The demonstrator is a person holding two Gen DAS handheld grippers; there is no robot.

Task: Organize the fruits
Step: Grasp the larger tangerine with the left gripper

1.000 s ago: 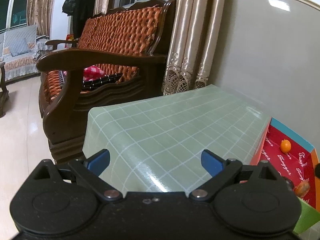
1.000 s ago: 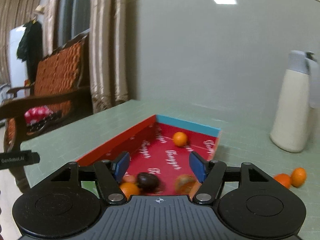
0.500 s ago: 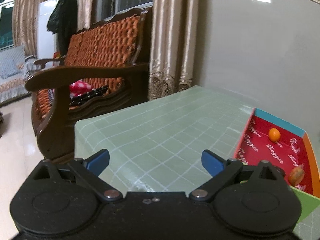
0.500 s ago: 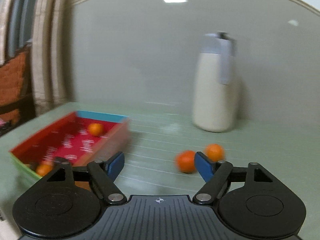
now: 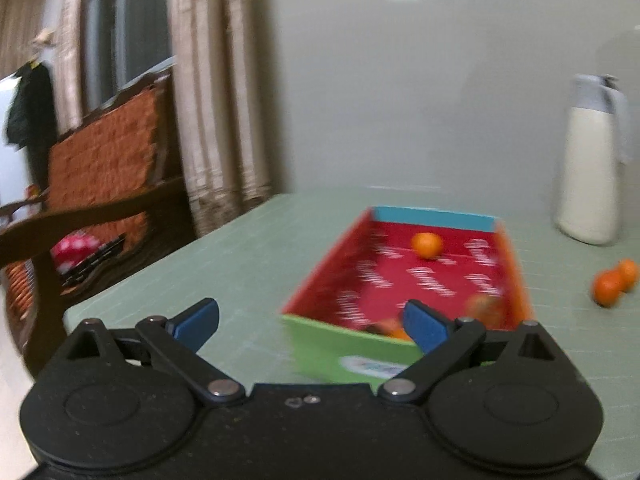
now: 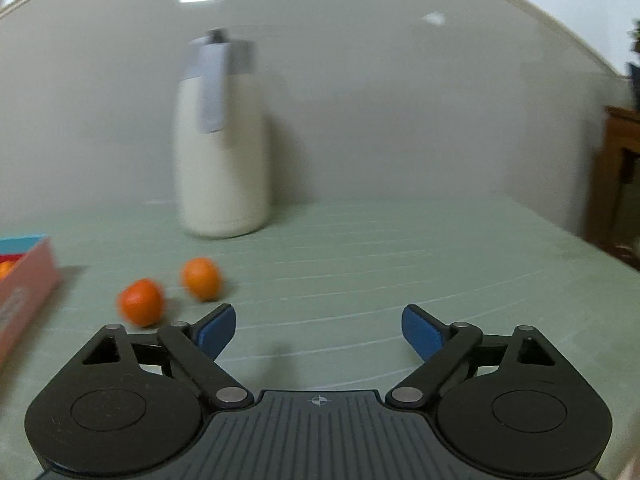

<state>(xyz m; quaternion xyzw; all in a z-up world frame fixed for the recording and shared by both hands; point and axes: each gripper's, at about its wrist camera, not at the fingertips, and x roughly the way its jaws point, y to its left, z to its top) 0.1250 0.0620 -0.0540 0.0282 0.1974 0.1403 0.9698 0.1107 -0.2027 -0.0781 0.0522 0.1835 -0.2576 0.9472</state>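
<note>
At the far left a wooden sofa (image 5: 100, 184) with orange cushions stands beside long curtains (image 5: 216, 112). The left gripper (image 5: 312, 326) hangs over the green surface (image 5: 224, 264) with its jaws spread wide and nothing between them. Just ahead of it lies a box (image 5: 404, 280) with a red inside; one orange (image 5: 427, 245) rests near its far blue wall, and blurred fruit sits at its near end. To the right of the box two oranges (image 6: 140, 302) (image 6: 201, 279) lie close together on the surface, with a white jug (image 6: 222, 140) upright behind them. The right gripper (image 6: 319, 330) is likewise wide open and empty, the oranges just off its left finger.
</note>
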